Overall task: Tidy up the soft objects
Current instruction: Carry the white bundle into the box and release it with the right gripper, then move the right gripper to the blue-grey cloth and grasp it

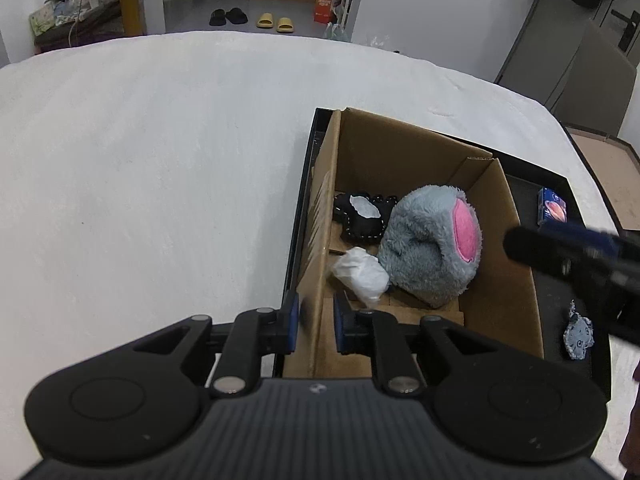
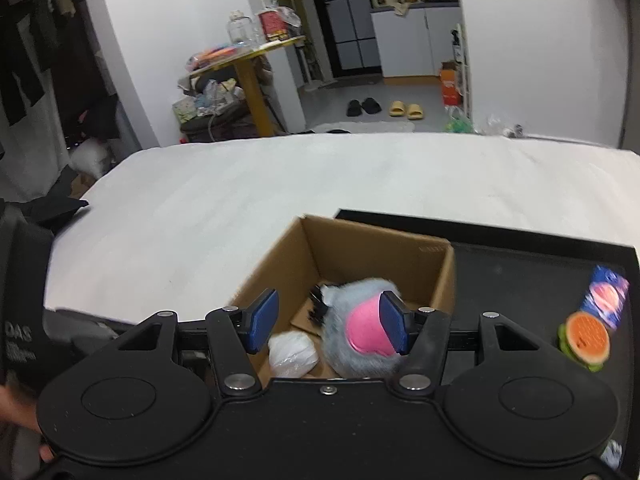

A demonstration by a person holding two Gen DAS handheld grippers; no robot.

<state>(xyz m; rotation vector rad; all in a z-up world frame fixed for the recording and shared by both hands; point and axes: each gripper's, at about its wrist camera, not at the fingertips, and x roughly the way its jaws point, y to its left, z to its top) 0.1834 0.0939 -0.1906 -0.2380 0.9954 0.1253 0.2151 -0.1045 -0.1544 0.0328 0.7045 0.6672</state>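
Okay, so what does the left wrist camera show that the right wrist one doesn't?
Only the left wrist view shows the left gripper straddling the cardboard box wall, and a small blue fabric piece on the black tray.

Only the right wrist view shows the orange-and-green toy, with the right gripper open above the box.

Both show the grey plush, white bag, black toy and blue carton.

The grey plush [image 1: 430,246] fills the cardboard box's [image 1: 504,280] right half; the far end lies open.
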